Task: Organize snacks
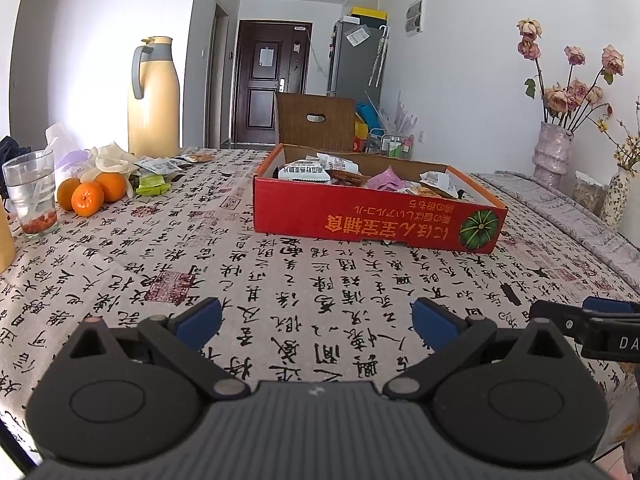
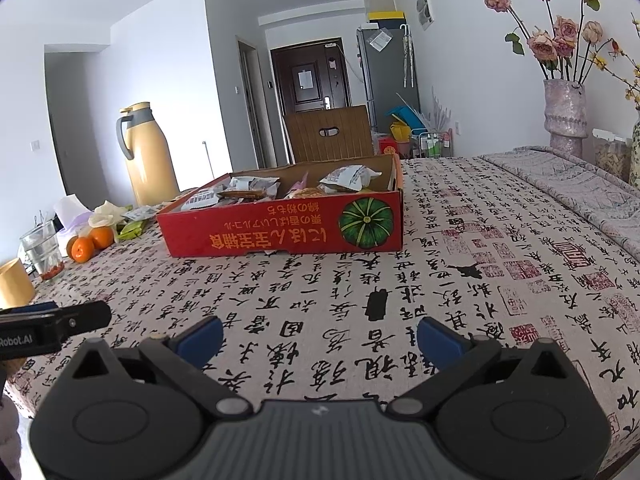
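A shallow red cardboard box (image 1: 360,222) with a green pumpkin picture sits on the table ahead, also in the right wrist view (image 2: 280,234). It holds several wrapped snack packets (image 1: 320,168) (image 2: 348,178). More snack packets (image 1: 154,184) lie loose at the far left beside the oranges. My left gripper (image 1: 316,320) is open and empty, low over the tablecloth, well short of the box. My right gripper (image 2: 320,338) is open and empty too, beside the left one; it shows at the edge of the left wrist view (image 1: 588,320).
Oranges (image 1: 86,198), a glass of water (image 1: 32,192) and a tall yellow thermos jug (image 1: 154,96) stand at the left. A pink vase of dried roses (image 2: 566,116) stands at the far right. A wooden chair back (image 1: 316,120) rises behind the box.
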Available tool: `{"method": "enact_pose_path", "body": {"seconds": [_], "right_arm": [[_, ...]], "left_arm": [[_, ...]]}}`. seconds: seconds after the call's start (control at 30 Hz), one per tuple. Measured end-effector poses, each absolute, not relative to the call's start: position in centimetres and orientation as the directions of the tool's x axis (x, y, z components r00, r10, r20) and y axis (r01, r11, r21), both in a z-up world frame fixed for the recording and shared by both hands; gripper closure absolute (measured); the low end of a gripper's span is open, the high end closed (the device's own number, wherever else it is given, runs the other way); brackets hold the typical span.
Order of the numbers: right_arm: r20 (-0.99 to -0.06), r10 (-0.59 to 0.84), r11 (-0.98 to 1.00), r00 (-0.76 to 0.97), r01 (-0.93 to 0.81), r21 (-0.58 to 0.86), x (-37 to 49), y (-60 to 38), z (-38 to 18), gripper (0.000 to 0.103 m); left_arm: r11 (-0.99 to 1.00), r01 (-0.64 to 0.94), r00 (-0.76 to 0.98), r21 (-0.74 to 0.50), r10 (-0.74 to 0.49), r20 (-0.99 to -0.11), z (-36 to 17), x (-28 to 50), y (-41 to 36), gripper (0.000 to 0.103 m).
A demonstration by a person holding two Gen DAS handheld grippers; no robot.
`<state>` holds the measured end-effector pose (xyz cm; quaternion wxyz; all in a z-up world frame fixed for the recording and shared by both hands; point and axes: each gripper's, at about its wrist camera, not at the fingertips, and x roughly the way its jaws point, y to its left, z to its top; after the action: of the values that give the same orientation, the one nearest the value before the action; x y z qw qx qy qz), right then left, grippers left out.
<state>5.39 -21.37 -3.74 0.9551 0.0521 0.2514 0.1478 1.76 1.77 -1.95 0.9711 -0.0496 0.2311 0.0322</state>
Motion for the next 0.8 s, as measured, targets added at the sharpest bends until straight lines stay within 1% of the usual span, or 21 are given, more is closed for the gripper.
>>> {"method": "enact_pose_path", "body": {"seconds": [0.8], "right_arm": [[-0.47, 0.308, 0.951, 0.827, -0.257, 0.171, 5.33, -21.37, -3.93, 0.0]], "left_arm": [[0.994, -0.074, 0.892, -0.085, 0.028, -0.451, -1.96, 1.55, 1.55, 0.0]]}}
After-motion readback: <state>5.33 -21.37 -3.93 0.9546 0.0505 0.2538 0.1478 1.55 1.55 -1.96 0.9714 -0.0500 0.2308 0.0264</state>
